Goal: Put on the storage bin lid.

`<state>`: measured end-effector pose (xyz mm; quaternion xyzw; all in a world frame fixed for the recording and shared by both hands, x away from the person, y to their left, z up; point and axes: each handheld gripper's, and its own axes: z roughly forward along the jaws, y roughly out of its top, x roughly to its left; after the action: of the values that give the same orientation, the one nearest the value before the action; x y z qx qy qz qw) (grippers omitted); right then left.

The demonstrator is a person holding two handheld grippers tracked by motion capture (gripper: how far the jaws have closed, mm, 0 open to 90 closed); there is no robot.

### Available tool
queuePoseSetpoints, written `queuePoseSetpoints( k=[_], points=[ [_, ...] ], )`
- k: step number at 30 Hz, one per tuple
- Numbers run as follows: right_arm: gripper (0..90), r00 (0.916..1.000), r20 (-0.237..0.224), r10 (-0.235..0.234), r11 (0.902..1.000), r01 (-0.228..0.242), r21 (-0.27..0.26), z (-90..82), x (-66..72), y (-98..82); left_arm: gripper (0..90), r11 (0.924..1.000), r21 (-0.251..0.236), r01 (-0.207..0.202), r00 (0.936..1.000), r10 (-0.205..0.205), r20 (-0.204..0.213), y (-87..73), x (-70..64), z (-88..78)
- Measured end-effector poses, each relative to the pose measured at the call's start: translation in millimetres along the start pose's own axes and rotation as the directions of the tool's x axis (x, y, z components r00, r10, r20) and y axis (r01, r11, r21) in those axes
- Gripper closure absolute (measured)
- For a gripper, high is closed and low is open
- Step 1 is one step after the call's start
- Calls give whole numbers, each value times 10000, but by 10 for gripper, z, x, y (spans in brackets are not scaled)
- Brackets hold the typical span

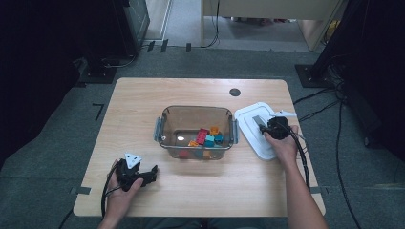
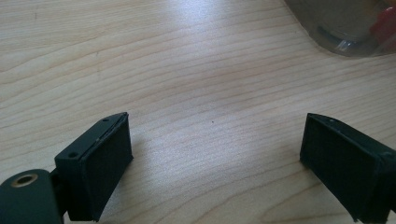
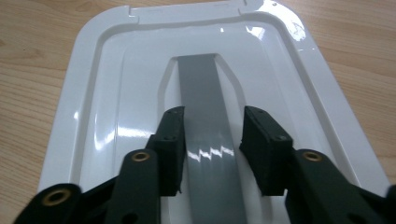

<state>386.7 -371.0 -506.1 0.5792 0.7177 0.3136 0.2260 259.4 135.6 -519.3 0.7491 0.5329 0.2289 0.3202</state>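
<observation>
A white lid (image 1: 251, 137) lies flat on the table, right of a clear plastic box (image 1: 196, 109) that holds several coloured blocks (image 1: 208, 138). My right gripper (image 1: 263, 125) hangs low over the lid (image 3: 112, 93). Its jaws straddle the grey handle strip (image 3: 201, 88) along the lid's middle. The left pad sits at the strip's edge, and a narrow white gap shows at the right pad. My left gripper (image 1: 154, 171) rests on the wood near the table's front left. Its jaws (image 2: 215, 154) stand wide apart with bare table between them. A corner of the box (image 2: 345, 32) shows ahead of it.
The box has grey side latches (image 1: 158, 130). A dark round grommet (image 1: 234, 92) sits in the tabletop behind the box. Bare wood spreads in front of the box and to its left. Cables (image 1: 329, 102) run over the floor to the right of the table.
</observation>
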Motion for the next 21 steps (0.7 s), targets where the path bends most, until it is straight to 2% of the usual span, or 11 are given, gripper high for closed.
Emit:
queuePoseSetpoints(
  k=[1, 9, 12, 16, 21],
  points=[
    [665, 10000, -56, 3, 10000, -2, 14, -1, 5, 3, 87, 10000, 5, 0, 10000, 0, -2, 2, 0, 2],
    [681, 9996, -141, -238, 9997, 239, 45, -27, 40, 0, 81, 9999, 11, 163, 9997, -163, -159, 26, -1, 30],
    [683, 9998, -189, 9, 9999, -7, 141, -50, 39, 4, 70, 9996, 31, 273, 9992, -272, -285, 27, -10, 30],
    [683, 9993, -335, -184, 9998, 187, 93, -131, 52, 22, 71, 9999, 165, 33, 10000, -32, -64, 21, 26, 7],
    [683, 9985, -521, -179, 9996, 169, -204, -300, 41, 81, 78, 9992, 392, 18, 10000, -21, 78, 33, 69, -24]
  ],
)
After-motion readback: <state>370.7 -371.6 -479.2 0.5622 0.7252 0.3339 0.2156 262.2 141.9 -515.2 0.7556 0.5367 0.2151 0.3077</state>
